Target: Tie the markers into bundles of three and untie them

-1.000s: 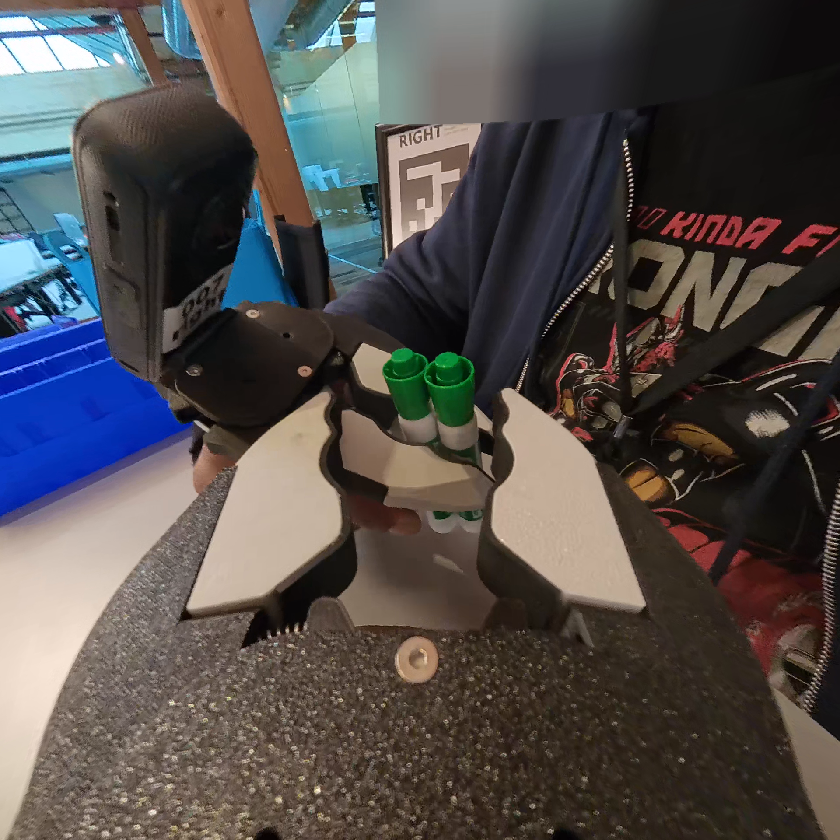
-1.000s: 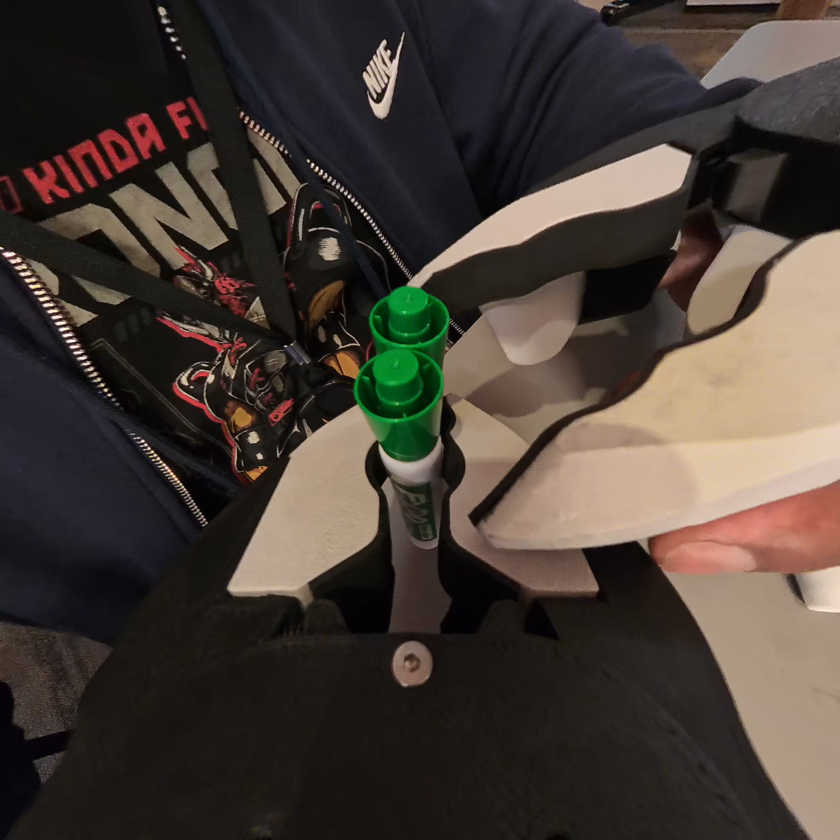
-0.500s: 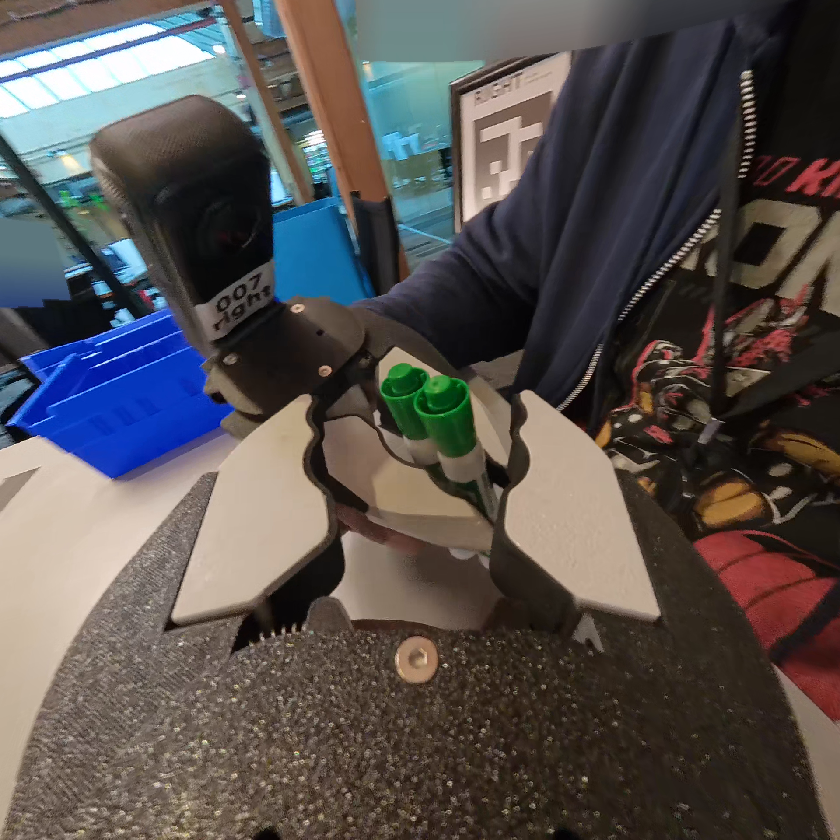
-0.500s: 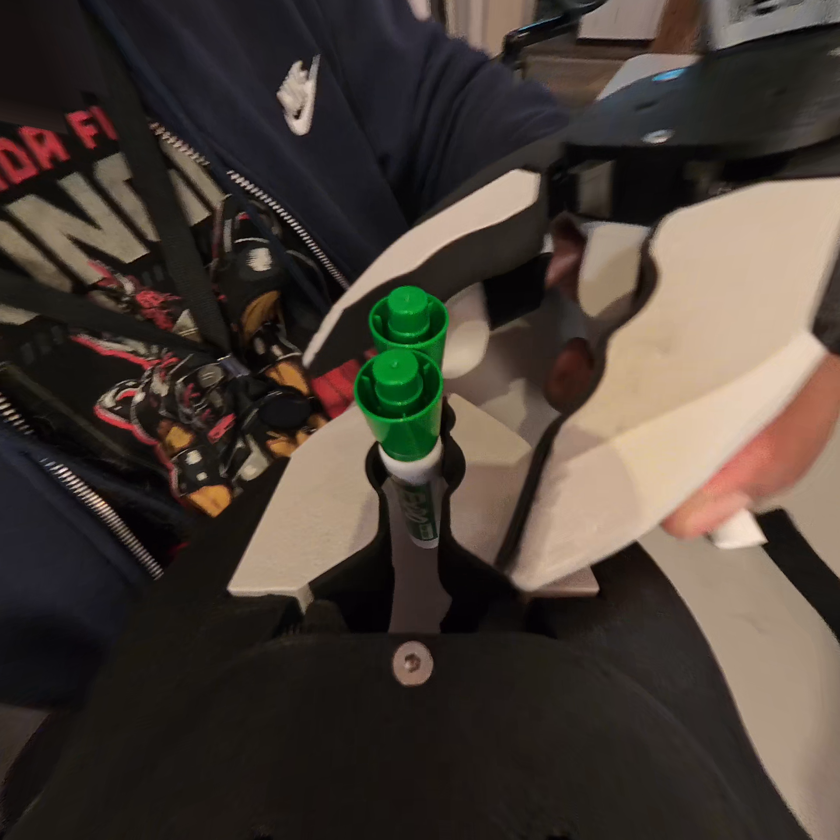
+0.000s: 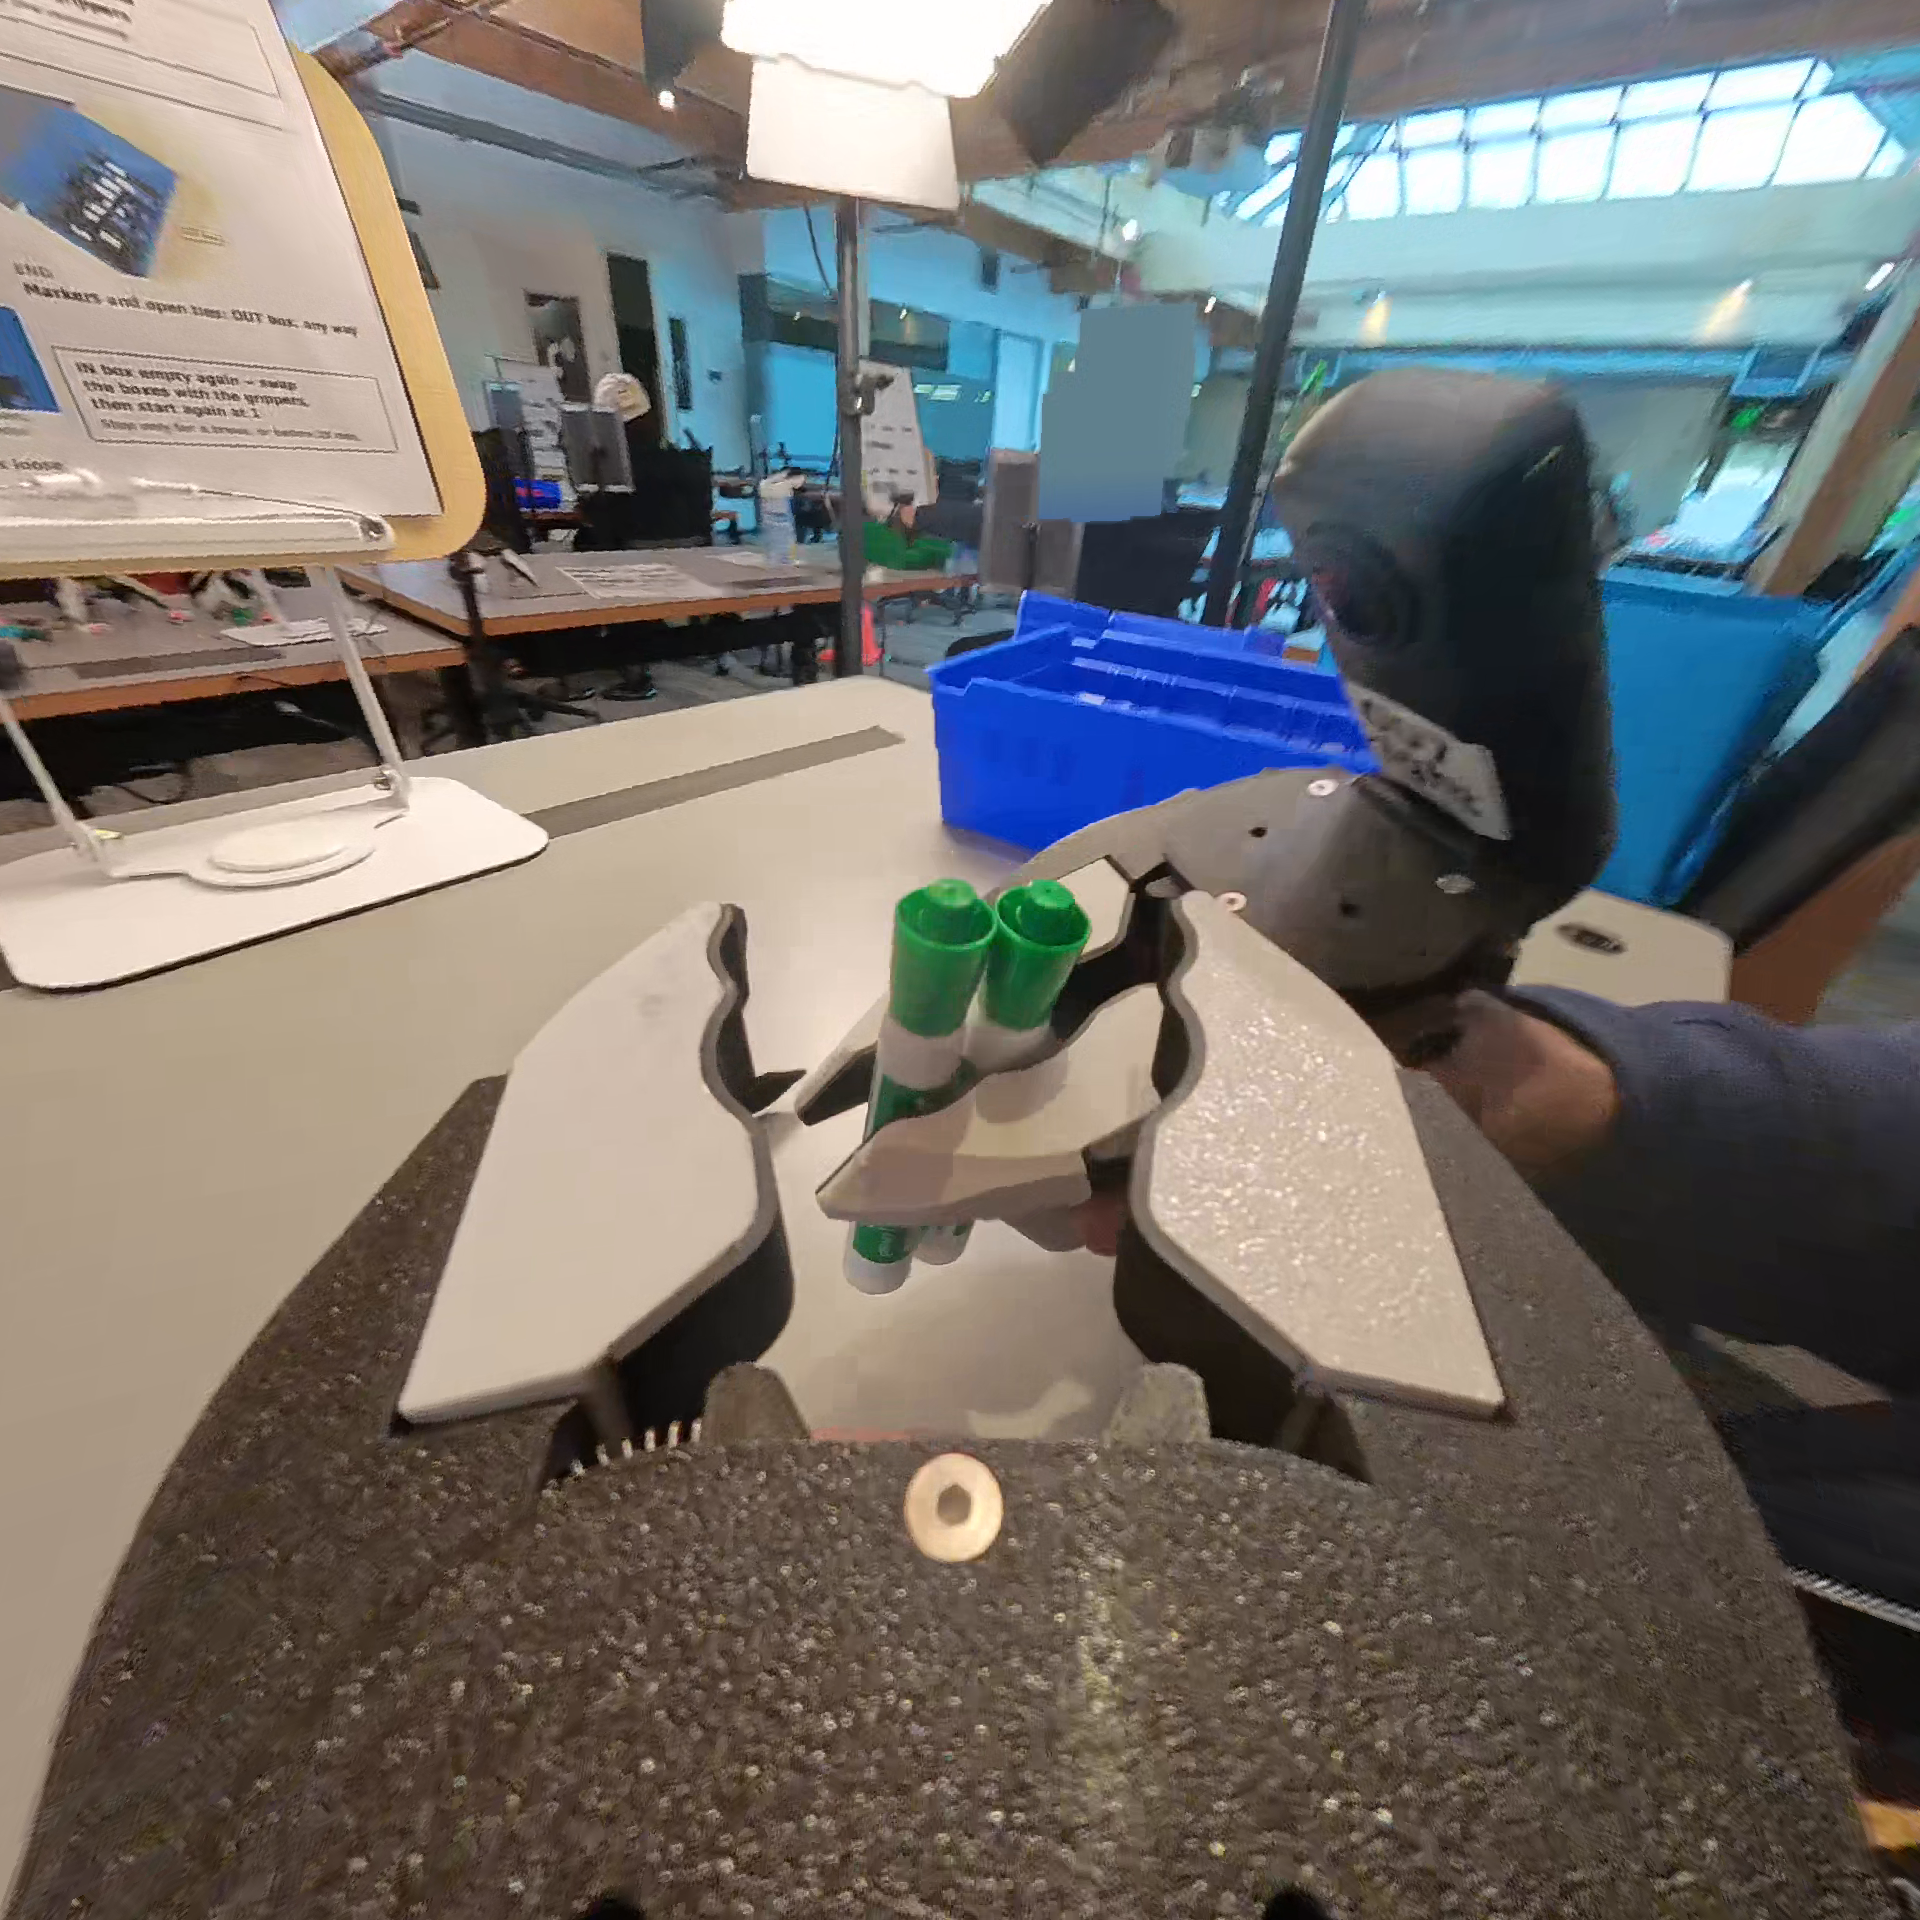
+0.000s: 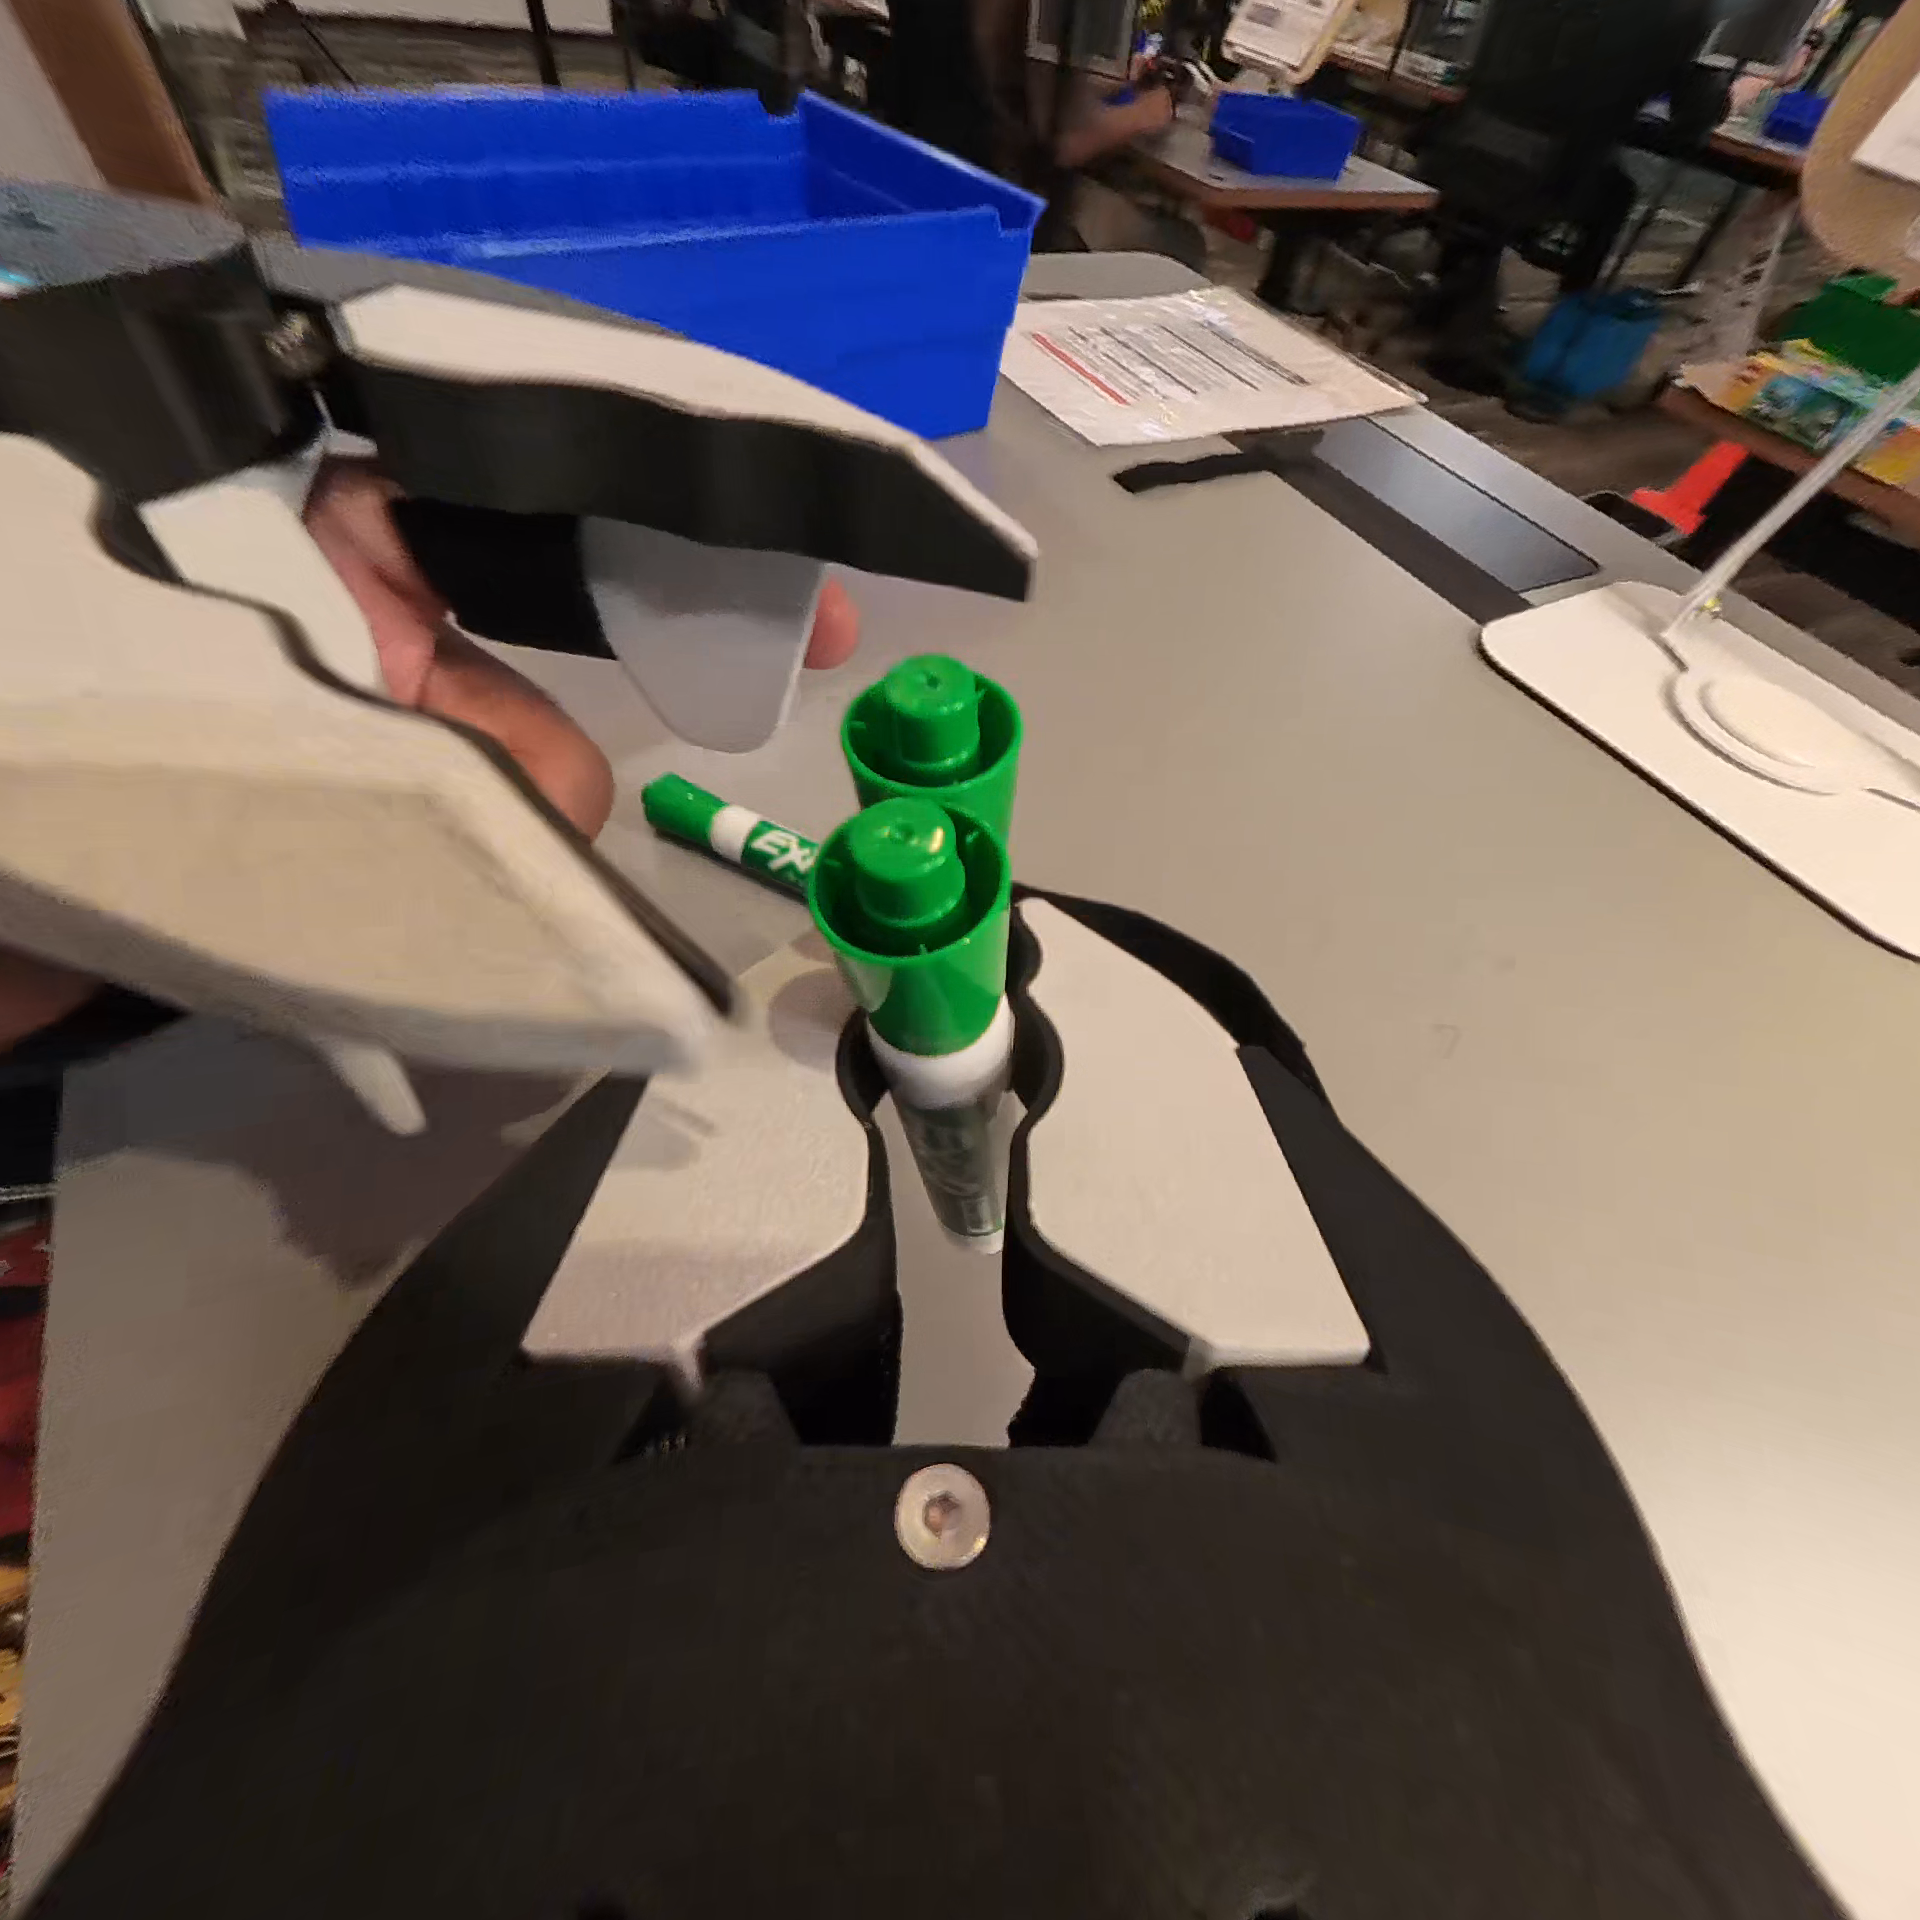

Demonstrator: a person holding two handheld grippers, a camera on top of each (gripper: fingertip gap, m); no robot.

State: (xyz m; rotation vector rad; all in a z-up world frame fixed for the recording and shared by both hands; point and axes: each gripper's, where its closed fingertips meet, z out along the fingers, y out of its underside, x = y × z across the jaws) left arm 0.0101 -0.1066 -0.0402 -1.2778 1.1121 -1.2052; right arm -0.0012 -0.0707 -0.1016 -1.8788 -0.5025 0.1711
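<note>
Grey table (image 6: 1351, 831), cluttered workshop; right gripper (image 6: 940, 1049) clamps two green-capped markers (image 6: 914, 935), left gripper (image 5: 940, 1049) gapes empty; lower barrels hidden.

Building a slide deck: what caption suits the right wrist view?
Right gripper clamps two green markers upright; a third marker lies on the grey table.

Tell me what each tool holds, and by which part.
Right tool: two green markers, clamped on their white barrels just below the caps. Left tool: open, holding nothing.
</note>
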